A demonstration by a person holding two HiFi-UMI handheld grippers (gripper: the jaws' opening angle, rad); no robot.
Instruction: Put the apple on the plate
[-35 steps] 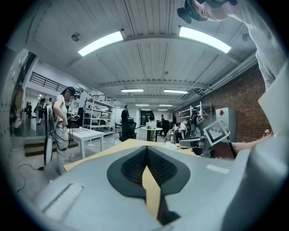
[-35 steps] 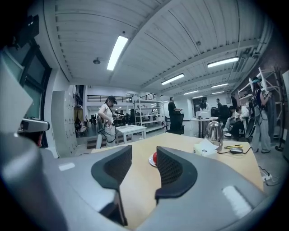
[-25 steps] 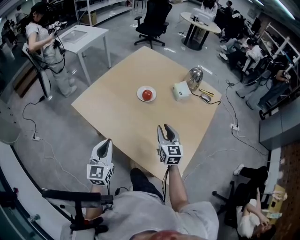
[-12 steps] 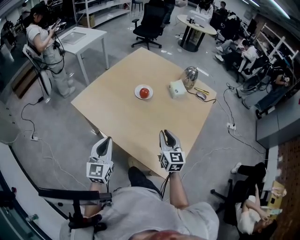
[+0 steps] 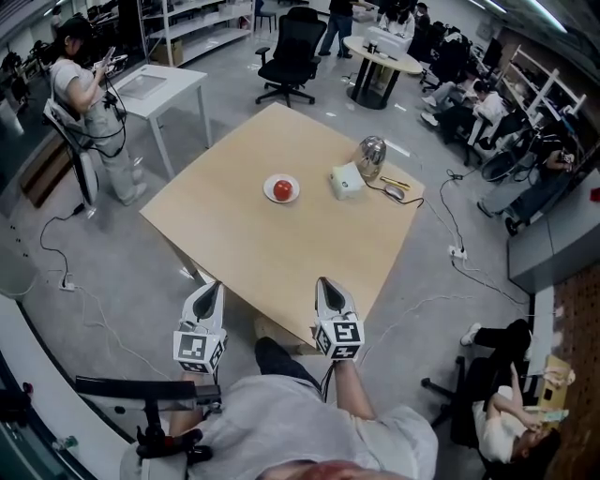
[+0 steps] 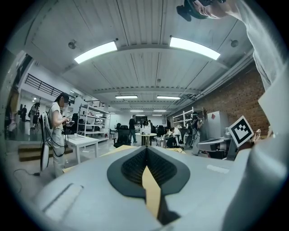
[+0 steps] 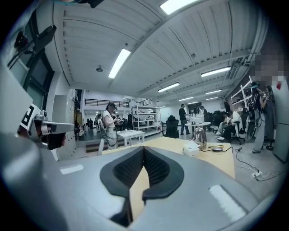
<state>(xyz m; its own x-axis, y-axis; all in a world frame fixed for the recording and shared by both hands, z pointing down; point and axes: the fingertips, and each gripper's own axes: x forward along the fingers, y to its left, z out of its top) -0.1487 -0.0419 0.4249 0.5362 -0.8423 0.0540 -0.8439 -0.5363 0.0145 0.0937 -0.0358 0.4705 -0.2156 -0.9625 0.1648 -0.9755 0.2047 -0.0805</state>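
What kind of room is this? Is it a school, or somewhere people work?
Probably a big shared office or lab. There is a rolling chair, shelves at the back, and people sitting at desks along one side.
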